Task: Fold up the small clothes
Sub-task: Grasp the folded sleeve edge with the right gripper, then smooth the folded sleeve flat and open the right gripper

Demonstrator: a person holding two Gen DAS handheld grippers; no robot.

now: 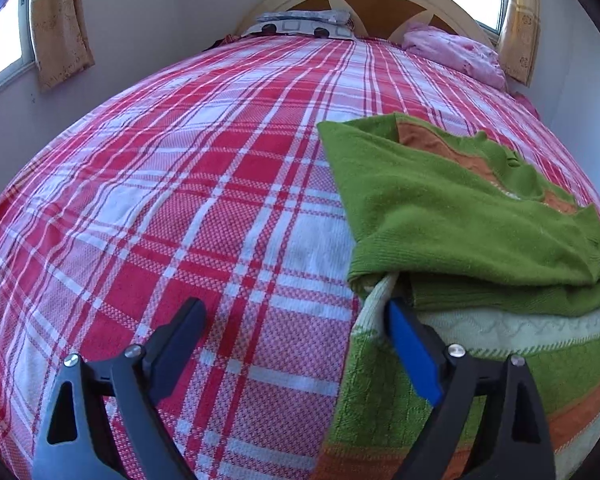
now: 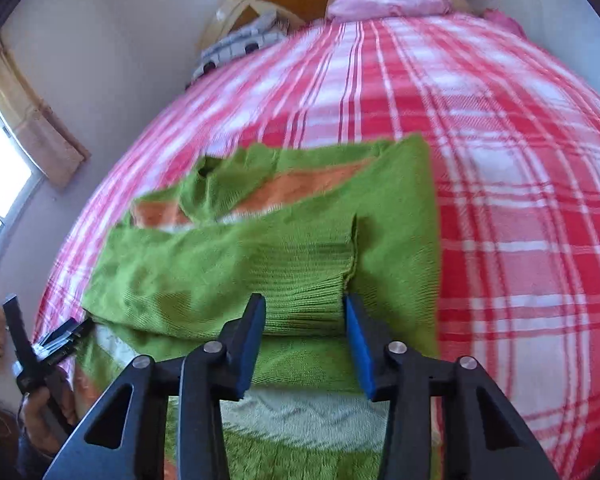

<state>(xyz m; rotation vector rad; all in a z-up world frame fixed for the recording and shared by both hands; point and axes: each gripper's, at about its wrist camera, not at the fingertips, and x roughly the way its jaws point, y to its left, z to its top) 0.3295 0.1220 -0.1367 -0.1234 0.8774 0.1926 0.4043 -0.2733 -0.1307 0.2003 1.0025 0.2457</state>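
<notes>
So the green knitted sweater with orange and cream stripes (image 2: 260, 248) is lying on the bed with the red and white plaid cover (image 1: 180, 200), partly folded, one sleeve laid across the body. From the left wrist view it sits off to the right side of the bed, near edge.

The right gripper (image 2: 305, 312) has its fingers around the ribbed green cuff of the sleeve (image 2: 312, 288). The gap is fairly narrow and the blue pads sit at either side of the cuff, but that view is blurry and I honestly can't tell if they're actually pinching it.

The left gripper (image 1: 296, 320) is spread wide with nothing between the fingers, just plaid cover. Its blue-padded finger (image 1: 410, 352) rests at the sweater's left edge.

At the wooden headboard (image 1: 380, 4) there's a pink pillow (image 1: 456, 54) and a grey patterned pillow (image 1: 304, 24).
</notes>
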